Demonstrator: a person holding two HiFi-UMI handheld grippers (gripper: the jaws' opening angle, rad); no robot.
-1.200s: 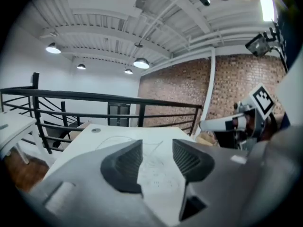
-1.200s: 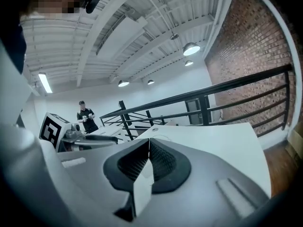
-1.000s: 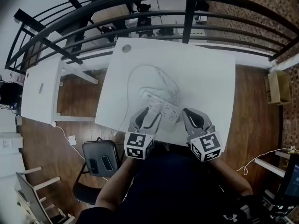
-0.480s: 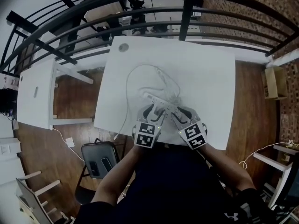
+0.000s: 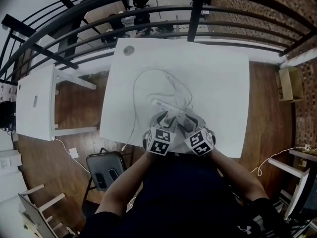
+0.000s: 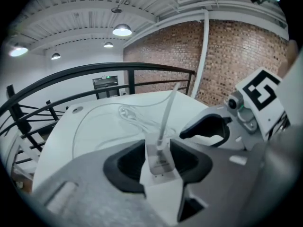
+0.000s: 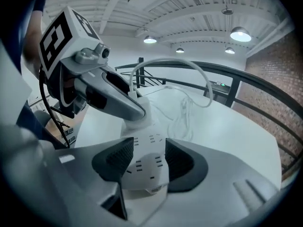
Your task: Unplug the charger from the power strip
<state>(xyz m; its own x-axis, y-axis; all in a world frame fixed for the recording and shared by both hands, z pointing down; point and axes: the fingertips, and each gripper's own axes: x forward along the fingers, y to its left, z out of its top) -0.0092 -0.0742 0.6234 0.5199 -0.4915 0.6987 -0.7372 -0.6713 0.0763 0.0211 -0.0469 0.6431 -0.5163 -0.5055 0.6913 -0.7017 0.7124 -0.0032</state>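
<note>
A white power strip lies in the middle of the white table. Its near end lies between the pads of my right gripper, whose jaws are opening and stand clear on both sides. A white charger stands plugged in the strip, its cable rising from it. My left gripper straddles the charger with jaws closing, and the pads are not pressing. In the head view the left gripper and the right gripper sit side by side over the strip.
Loose white cable loops across the table behind the strip. A black railing runs past the far edge. A dark chair stands at the near left, a second white table further left and a cardboard box at the right.
Both grippers have come down and drawn together onto the power strip. The right gripper's jaws have opened, and the left gripper now has the charger between its jaws.
</note>
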